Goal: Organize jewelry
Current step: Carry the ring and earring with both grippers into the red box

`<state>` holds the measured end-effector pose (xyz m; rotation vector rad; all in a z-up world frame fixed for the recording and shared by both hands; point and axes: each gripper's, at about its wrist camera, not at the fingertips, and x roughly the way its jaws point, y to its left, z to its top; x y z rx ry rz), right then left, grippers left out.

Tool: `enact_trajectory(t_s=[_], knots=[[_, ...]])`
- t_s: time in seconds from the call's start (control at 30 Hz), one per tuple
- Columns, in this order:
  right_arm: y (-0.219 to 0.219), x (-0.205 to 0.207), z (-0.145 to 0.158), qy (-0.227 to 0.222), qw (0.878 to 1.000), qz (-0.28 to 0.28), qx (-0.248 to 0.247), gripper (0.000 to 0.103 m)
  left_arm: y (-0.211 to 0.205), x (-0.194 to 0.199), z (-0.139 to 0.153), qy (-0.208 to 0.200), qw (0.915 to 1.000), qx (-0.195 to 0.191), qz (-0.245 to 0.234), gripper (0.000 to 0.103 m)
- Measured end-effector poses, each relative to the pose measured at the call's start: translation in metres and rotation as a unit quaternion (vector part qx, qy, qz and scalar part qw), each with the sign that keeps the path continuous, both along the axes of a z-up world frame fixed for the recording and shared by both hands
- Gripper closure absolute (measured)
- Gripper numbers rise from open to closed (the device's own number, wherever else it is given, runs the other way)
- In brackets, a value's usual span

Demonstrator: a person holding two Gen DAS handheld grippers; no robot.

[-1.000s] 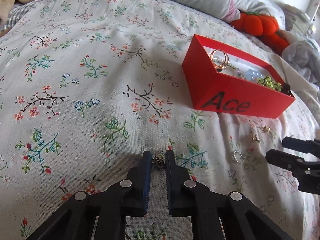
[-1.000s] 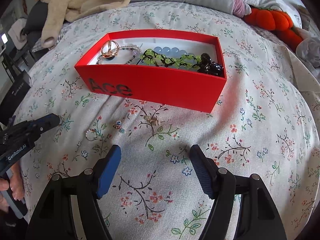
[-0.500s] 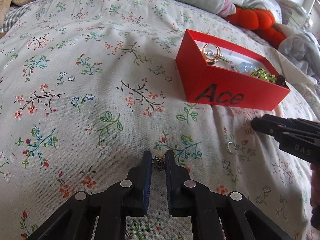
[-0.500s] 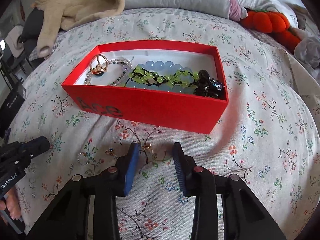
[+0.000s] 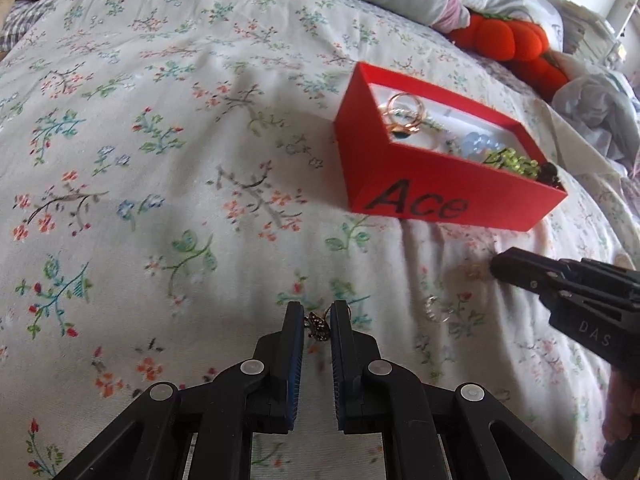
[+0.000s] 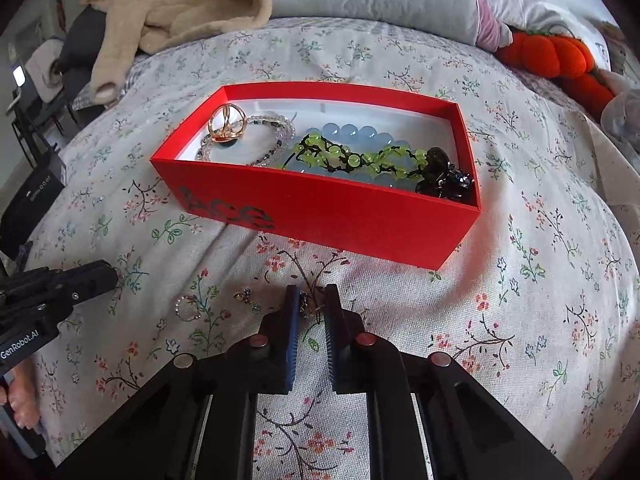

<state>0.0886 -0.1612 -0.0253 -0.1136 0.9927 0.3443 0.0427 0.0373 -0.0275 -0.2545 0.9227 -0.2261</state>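
Beside red box (image 6: 320, 208), right gripper (image 6: 312, 304) just closed on earring (image 6: 307, 305) (previously wide)

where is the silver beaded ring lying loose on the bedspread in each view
Left wrist view: the silver beaded ring lies right of centre on the bedspread, between the left gripper and the right gripper's tip.
Right wrist view: the ring lies lower left, between the left gripper's tip and the right gripper.
Shared landmark: the red box lettered "Ace", beyond the ring in both.
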Motion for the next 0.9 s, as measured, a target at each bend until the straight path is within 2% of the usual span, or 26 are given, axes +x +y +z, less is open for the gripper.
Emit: enact_trajectory(t_s=[0.47, 0.73, 0.9], knots=[[-0.022, -0.004, 0.045, -0.027, 0.998, -0.023, 0.053, 0.090, -0.047, 0.020, 0.057, -0.067, 0.9963, 0.009, -0.053, 0.095], [-0.039, 0.007, 0.065, -0.044, 0.994, -0.047, 0.083, 0.090, -0.059, 0.044, 0.068, -0.078, 0.9952, 0.009, -0.059, 0.095], [-0.046, 0.017, 0.069, -0.052, 0.993, -0.057, 0.092, 0.090, -0.063, 0.060, 0.063, -0.076, 0.9954, 0.015, -0.057, 0.095]])
